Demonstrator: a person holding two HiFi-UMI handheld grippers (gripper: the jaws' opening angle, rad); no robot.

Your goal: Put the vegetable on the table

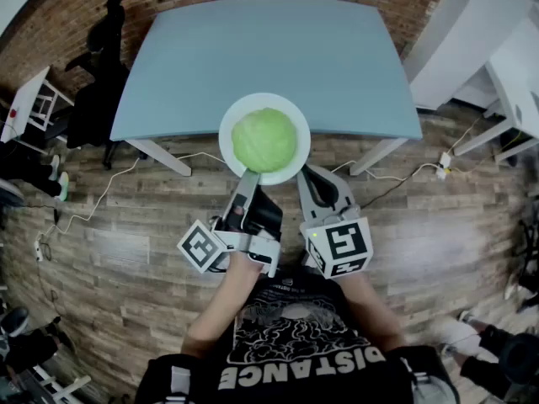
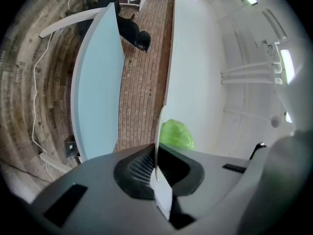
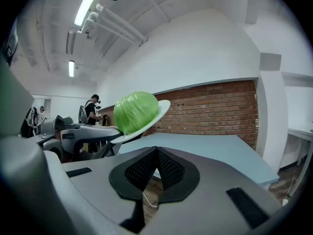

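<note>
Head view: a green cabbage [image 1: 264,140] sits on a white plate [image 1: 226,137] held over the blue table's [image 1: 269,57] 6 o'clock edge. The person's T-shirt [image 1: 295,356] reads "DISTANCE".

Left gripper view: the left gripper [image 2: 157,166] is clamped on the plate's rim.

Right gripper view: the right gripper [image 3: 157,163] is pinched together with nothing in it. The cabbage is at 10 o'clock.
</note>
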